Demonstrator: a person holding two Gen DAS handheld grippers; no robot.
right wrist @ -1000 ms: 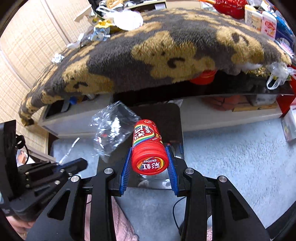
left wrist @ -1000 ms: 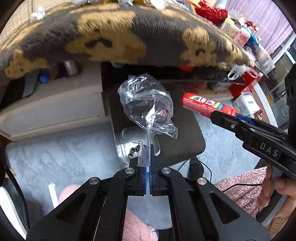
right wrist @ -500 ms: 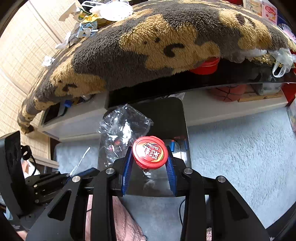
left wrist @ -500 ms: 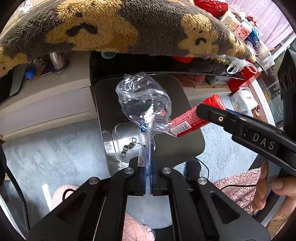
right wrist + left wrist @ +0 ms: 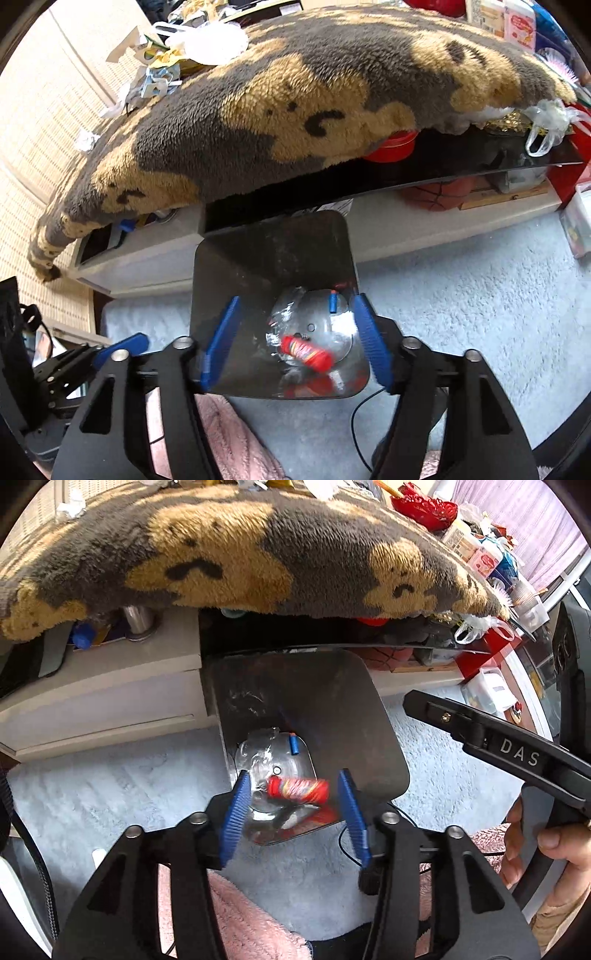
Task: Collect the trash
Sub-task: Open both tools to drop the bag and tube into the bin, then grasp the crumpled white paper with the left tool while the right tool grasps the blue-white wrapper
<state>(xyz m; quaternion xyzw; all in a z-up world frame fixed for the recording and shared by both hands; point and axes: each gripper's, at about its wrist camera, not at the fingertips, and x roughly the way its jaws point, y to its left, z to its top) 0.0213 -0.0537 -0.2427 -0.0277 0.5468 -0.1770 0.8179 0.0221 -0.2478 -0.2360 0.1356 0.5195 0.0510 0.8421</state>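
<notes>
1. Left gripper (image 5: pixel 293 805): jaws spread wide, blue pads apart, holding nothing, poised over the open bin (image 5: pixel 369 716).
2. Right gripper (image 5: pixel 297 339): jaws likewise wide apart and empty, above the same bin (image 5: pixel 236 266); also seen from the left wrist view as a black finger marked "DAS" (image 5: pixel 517 755) off to the right, gripped by a hand (image 5: pixel 546 853).
3. Red candy tube (image 5: pixel 298 789) lying on its side, blurred, on the shiny bottom of the bin, near its front edge; same tube (image 5: pixel 304 351) seen slanted in the right wrist view.
4. Crumpled clear plastic bag (image 5: pixel 258 753) in the bin too, touching the tube's left end; in the right wrist view the bag (image 5: pixel 284 314) sits just behind the tube.
5. Small blue piece (image 5: pixel 294 745) on the bin bottom, near the back of the shiny patch.
6. Bin standing on pale grey carpet (image 5: pixel 110 775), its back edge close to a low white shelf unit (image 5: pixel 103 686).
7. Brown-and-grey fleece blanket (image 5: pixel 240 554) overhanging the shelf unit and the bin's back edge.
8. Pink fluffy fabric (image 5: pixel 243 923) under the left gripper, at the near side of the carpet.
</notes>
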